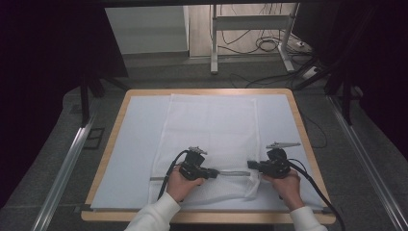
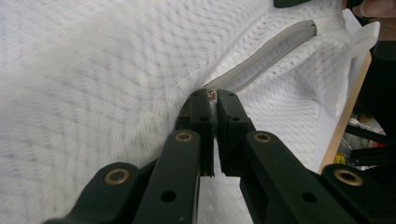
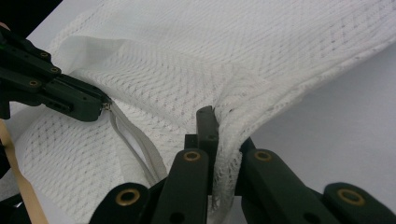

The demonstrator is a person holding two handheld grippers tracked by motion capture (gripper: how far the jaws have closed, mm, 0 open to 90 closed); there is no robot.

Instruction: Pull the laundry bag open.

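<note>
Two grippers on one mesh bag [image 1: 211, 139], and you've got it stretched between them near the front edge of the table [image 1: 293, 103]. Your left gripper [image 2: 212, 100] has its jaws pressed together on what looks like the zipper pull [image 2: 213, 94], though the pull is tiny and half hidden, so I can't be sure how much metal is really caught. Your right gripper [image 3: 219, 126] is clamped on a fold of mesh at the bag's right corner, anchoring the end of the zipper [image 1: 233, 172].

Risks from here: that pull could slip out of the left jaws if you drag off the zipper's line. The right-hand hold is only on loose mesh, so a hard tug could pull the fabric through, or bunch the mesh into the zipper's teeth.

Around you, a white mat [image 1: 139, 139] covers the tabletop under the bag. Nothing sits along the zipper's path; only the slack, rumpled fabric beside it gets in the way.
</note>
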